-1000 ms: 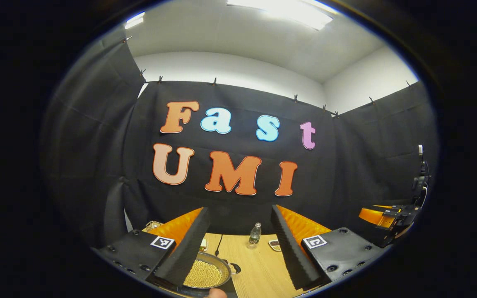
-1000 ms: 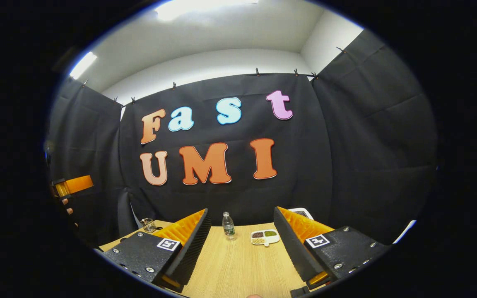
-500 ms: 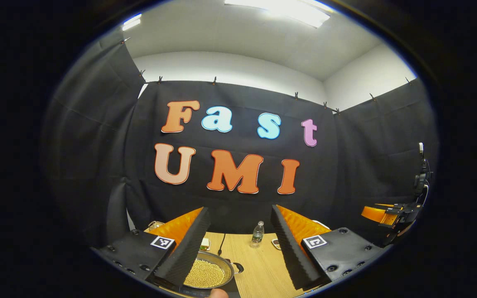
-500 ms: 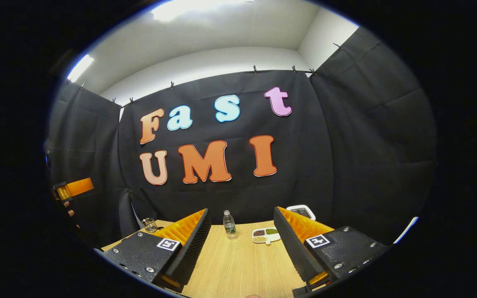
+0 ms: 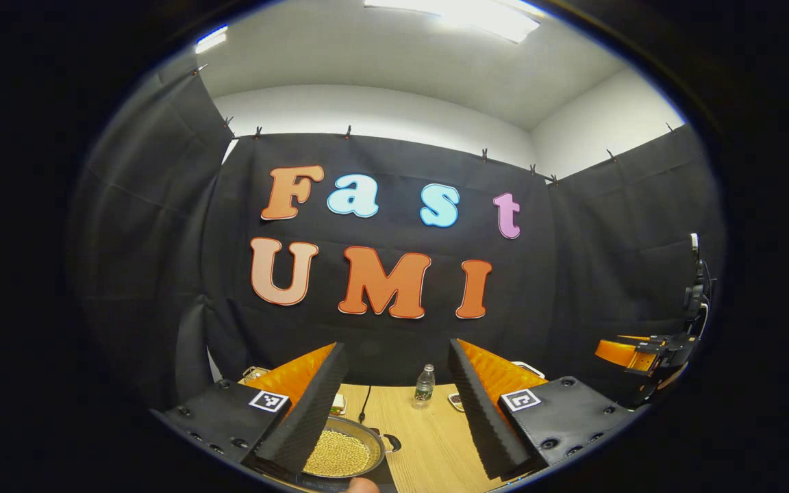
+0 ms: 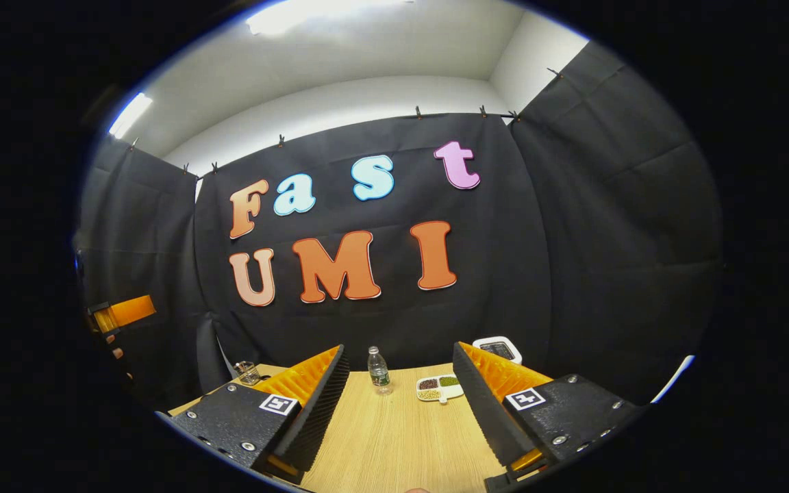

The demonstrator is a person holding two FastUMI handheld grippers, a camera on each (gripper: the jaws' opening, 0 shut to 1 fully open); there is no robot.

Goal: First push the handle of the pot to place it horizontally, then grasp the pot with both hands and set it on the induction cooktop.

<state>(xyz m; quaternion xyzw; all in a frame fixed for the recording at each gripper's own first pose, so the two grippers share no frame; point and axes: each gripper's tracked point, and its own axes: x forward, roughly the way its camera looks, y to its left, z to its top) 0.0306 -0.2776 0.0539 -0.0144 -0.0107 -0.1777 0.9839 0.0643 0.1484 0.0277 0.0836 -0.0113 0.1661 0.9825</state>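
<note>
In the left gripper view, the left gripper [image 5: 394,411] is hanging above the wooden worktop [image 5: 429,445] with its fingers spread wide and nothing between them. At about 7 o'clock, partly hidden behind the left finger, the pot [image 5: 343,453] is sitting full of pale beans, its small dark handle [image 5: 391,444] sticking out toward 3 o'clock. Whether it is resting on the dark slab below it cannot be told. Farther off, a water bottle [image 5: 424,386] is standing upright near the worktop's far edge. At 3 o'clock the right gripper [image 5: 644,352] is showing well apart.

In the right gripper view, the fingers are gaping wide over bare wood. Beyond them, the bottle [image 6: 378,370] and a divided dish [image 6: 440,388] of grains are sitting near each other, with a glass jar [image 6: 248,373] off at 9 o'clock.
</note>
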